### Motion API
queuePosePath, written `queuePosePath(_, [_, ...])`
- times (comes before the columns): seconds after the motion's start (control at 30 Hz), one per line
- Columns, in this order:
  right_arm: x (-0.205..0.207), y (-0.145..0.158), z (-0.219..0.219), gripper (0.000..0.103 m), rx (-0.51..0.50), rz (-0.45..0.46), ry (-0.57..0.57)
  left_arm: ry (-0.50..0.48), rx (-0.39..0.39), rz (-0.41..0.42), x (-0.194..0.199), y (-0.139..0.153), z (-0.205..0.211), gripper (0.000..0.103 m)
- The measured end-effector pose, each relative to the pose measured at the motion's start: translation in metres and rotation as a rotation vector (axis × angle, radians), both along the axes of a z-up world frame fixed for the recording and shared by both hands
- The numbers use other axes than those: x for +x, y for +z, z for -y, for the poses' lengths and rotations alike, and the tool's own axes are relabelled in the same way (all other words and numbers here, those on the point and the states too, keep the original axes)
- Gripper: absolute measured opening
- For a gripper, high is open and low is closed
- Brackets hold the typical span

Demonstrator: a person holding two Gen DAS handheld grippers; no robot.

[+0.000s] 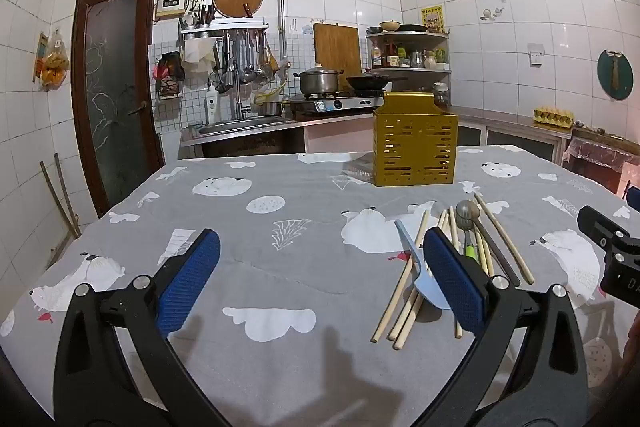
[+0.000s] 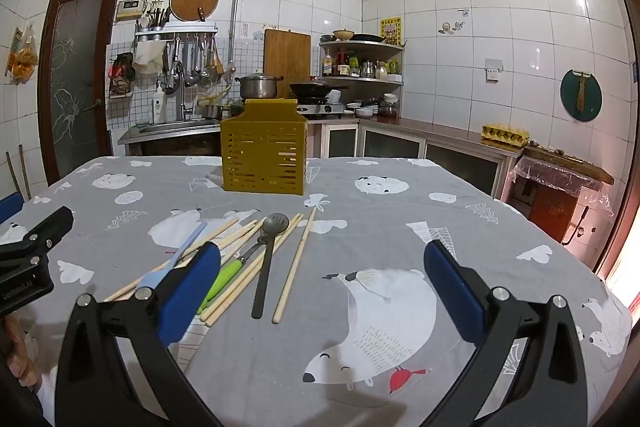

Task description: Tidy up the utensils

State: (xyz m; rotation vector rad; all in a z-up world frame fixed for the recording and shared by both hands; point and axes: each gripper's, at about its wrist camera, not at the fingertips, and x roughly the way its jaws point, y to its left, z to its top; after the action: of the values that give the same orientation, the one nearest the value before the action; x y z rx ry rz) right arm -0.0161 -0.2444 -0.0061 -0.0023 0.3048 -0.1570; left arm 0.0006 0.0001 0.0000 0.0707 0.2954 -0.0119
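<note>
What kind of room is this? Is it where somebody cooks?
Yes, it looks like a home kitchen. A pot and a pan sit on a stove at the back, ladles hang beside a sink, and the walls are white tile.

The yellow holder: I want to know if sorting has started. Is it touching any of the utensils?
Apart. The right wrist view shows bare tablecloth between the holder and the utensils lying nearer the camera.
</note>
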Motion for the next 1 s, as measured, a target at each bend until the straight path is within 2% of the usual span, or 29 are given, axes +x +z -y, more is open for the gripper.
queuePosePath(1.0, [0.0025,-0.0009,0.0018,0.099,0.002,-0.002,-0.008,-0.001,-0.001,-0.002,0.0001,0.0000,0.0000,0.098])
